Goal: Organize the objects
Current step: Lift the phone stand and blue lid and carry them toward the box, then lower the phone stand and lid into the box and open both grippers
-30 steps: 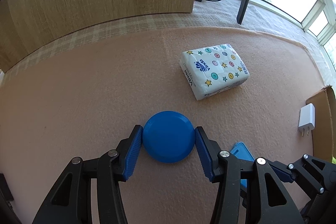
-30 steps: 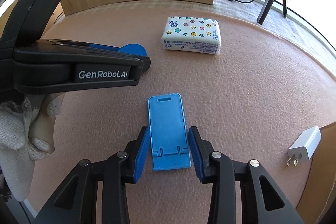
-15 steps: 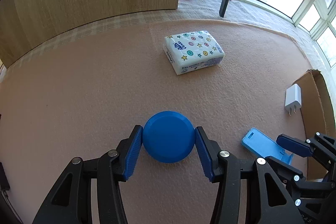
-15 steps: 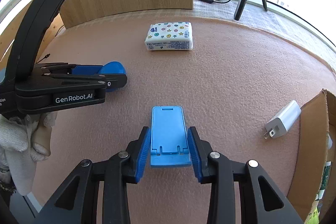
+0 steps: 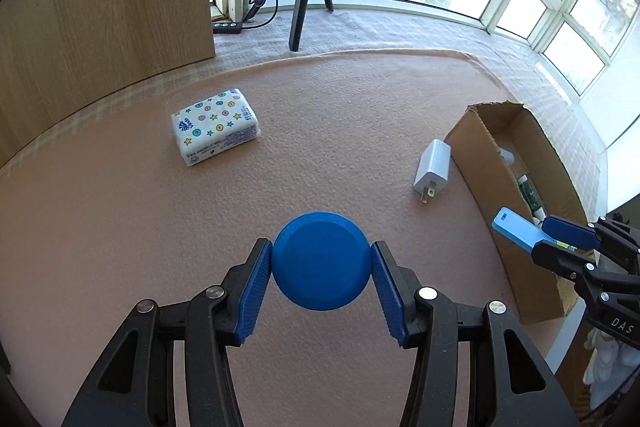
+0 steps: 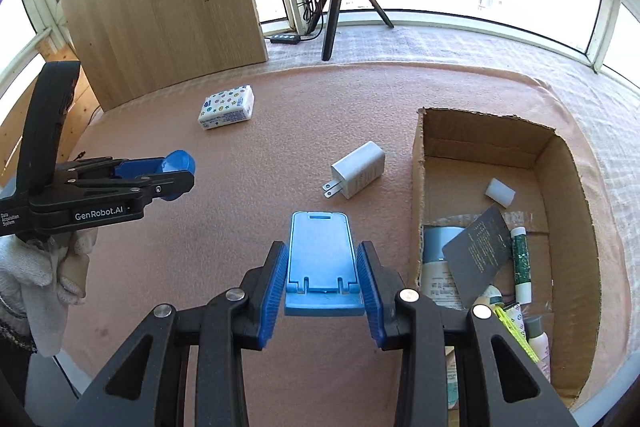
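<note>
Now both loads have risen off the mat and travelled right toward the cardboard box. Left gripper is clamped on the blue round lid; right gripper pinches the light-blue phone stand, near the box's left wall. Deposit appears imminent.

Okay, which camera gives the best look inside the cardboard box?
The right wrist view: the cardboard box lies open to it, tubes and a card visible inside. In the left wrist view the box is seen side-on, its inside mostly hidden.
</note>
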{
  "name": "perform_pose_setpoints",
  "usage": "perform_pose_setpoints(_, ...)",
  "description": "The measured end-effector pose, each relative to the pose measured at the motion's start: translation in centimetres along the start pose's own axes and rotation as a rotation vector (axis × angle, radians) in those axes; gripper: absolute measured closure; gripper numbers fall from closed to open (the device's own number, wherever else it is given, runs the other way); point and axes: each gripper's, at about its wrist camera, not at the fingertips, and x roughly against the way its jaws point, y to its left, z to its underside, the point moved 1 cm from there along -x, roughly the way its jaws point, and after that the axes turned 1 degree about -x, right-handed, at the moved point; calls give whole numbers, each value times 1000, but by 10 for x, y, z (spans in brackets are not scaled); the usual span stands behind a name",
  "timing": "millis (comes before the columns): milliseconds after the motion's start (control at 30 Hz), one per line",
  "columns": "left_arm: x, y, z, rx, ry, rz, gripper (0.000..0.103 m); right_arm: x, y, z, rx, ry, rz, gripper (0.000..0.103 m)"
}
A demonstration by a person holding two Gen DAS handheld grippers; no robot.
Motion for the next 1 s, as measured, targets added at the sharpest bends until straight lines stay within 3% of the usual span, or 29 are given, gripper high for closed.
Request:
perform_pose_setpoints(333,-10,-109,-12,-154,1,116,49,43,-76,26,-131,-48,99,70)
perform_pose_setpoints(567,-21,-176,-20,-243,5,163,49,56,-107,40,-183,-55,140,70)
perform_pose_setpoints(1000,-41,-229,-31,-312,26,181,49,63,-132,55,-221,-51,154,70)
